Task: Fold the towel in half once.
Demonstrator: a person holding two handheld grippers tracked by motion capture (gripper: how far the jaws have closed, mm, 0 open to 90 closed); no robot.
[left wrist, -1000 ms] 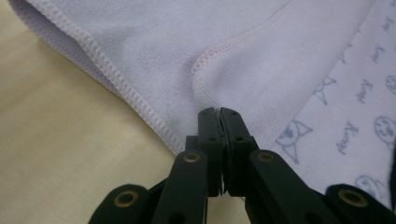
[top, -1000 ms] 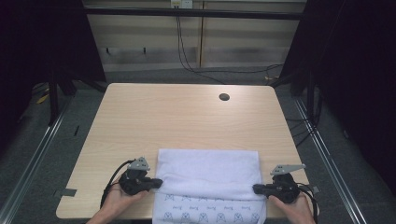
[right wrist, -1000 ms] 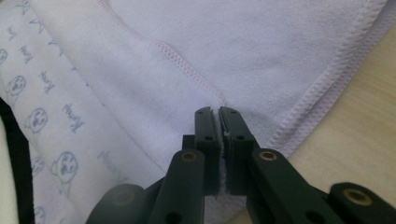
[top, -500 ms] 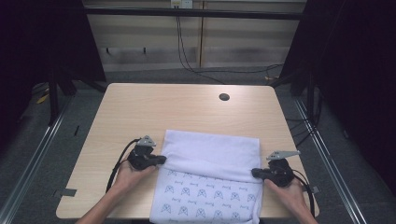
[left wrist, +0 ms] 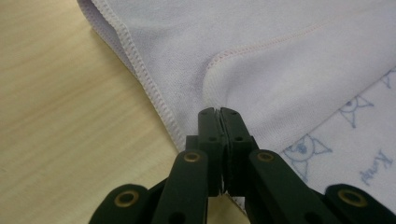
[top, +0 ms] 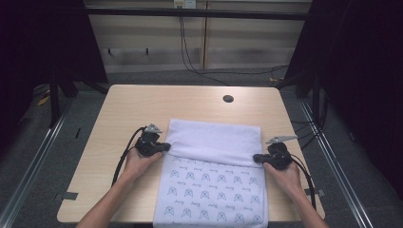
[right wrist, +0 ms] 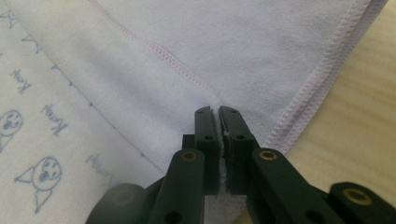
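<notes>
High view | I have left gripper and right gripper clamped on towel edge, mid-fold at frame centre | next, I judge: carry fold toward upper frame, level.

A pale lilac towel lies on the table's near half, its printed side up. A plain fold is turned over the far part, hems stitched.

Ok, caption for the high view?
Both grippers, left and right, pinch a towel's folded layer on a wooden table.
</notes>
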